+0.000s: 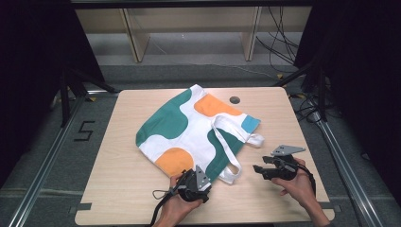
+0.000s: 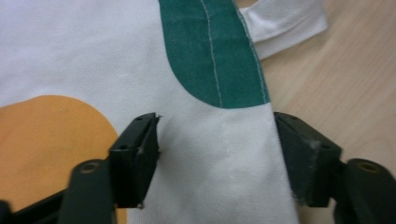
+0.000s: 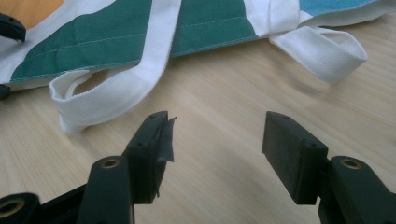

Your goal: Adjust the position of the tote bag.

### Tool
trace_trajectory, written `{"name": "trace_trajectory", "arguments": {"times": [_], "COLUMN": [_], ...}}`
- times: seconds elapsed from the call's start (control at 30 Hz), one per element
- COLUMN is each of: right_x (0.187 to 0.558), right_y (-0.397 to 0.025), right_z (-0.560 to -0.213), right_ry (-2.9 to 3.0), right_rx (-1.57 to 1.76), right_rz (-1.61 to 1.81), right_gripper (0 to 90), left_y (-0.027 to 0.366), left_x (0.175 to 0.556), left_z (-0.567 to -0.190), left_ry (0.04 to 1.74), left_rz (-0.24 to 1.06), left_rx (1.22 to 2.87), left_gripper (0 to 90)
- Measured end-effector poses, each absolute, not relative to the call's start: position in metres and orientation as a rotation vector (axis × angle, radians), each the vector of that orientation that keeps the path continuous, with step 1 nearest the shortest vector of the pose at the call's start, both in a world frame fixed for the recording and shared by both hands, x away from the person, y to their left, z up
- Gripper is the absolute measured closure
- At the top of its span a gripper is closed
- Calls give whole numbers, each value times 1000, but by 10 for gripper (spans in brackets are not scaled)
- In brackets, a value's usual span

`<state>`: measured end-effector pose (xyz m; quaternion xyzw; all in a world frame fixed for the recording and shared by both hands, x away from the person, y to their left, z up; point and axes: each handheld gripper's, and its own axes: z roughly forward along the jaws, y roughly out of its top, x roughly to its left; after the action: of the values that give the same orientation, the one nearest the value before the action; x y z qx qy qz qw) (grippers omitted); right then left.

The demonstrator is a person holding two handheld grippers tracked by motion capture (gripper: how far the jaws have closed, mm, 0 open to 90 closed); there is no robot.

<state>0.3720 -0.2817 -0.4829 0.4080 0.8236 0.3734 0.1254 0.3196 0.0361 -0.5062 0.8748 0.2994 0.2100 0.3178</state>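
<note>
High overhead; gripper views near tote bag (image 1: 189, 132)

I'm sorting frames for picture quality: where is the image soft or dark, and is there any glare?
High view: the table is evenly lit, the surroundings fall to near black, and the tote bag is fairly sharp. Left gripper view: the left claw and the cloth beyond it look soft. Right gripper view: the right claw is soft at the bottom, the white handle is clearer with a soft shadow beneath it. No harsh glare.

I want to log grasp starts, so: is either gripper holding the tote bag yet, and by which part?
Nothing is held. The left gripper is open, its jaws straddling the tote bag at its near corner. The right gripper is open over bare table, short of the handles.
</note>
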Motion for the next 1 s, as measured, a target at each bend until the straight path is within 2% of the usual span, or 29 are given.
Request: {"name": "trace_trajectory", "arguments": {"times": [0.07,0.1,0.13,0.3,0.43,0.53,0.57,0.63,0.7,1.0], "right_x": [373,373,373,373,372,372,372,371,371,373], "right_y": [-281,-282,-283,-284,-284,-285,-285,-284,-285,-291], "right_z": [-484,-483,-484,-482,-481,-484,-483,-481,-482,-477], "right_ry": [2385,2391,2396,2380,2368,2362,2360,2366,2353,2341], "right_rx": [1180,1180,1178,1179,1208,1175,1174,1214,1200,1180], "right_rz": [1101,1091,1102,1086,1101,1109,1107,1101,1114,1130], "right_gripper": [424,423,423,423,423,423,422,422,421,429], "left_y": [38,38,41,59,70,73,75,78,83,138], "left_x": [318,317,316,317,318,318,317,315,314,311], "left_z": [-506,-506,-503,-497,-497,-499,-500,-500,-500,-498], "left_ry": [765,746,740,779,760,740,723,696,687,781], "left_rz": [541,531,524,522,549,557,538,559,575,609], "left_rx": [2289,2276,2277,2224,2248,2270,2273,2287,2298,2284], "left_gripper": [419,419,482,490,641,688,760,792,866,882]}}
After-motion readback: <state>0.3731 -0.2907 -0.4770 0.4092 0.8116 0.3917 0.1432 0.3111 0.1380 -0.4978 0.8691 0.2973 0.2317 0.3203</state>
